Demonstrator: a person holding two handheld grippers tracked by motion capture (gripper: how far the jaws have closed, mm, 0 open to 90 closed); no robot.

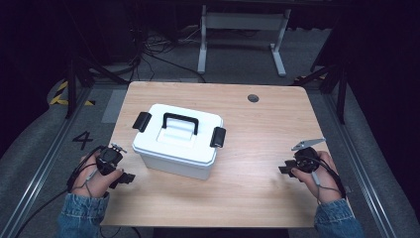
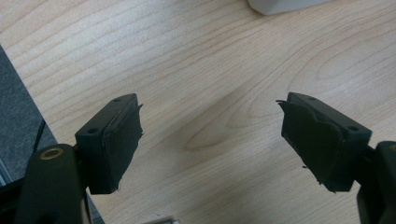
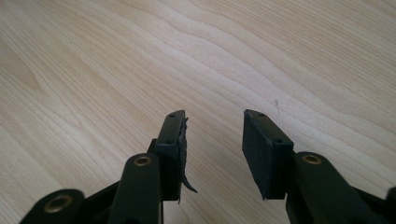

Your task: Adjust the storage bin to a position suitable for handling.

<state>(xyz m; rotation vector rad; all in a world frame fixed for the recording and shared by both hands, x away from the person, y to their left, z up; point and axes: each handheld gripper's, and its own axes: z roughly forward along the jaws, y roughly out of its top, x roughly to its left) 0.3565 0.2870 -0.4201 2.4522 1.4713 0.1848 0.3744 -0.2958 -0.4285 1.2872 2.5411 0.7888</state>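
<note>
White plastic box (image 1: 177,141), lid latched, sits left of centre on the wooden table (image 1: 267,148). Left gripper (image 2: 210,140) gapes wide and empty near the lower left; right gripper (image 3: 212,144), partly open and empty, waits lower right, probably ready to flank the box.

A white box (image 2: 285,4) is being cut off at twelve o'clock in the left gripper view, leaving one corner visible.
</note>
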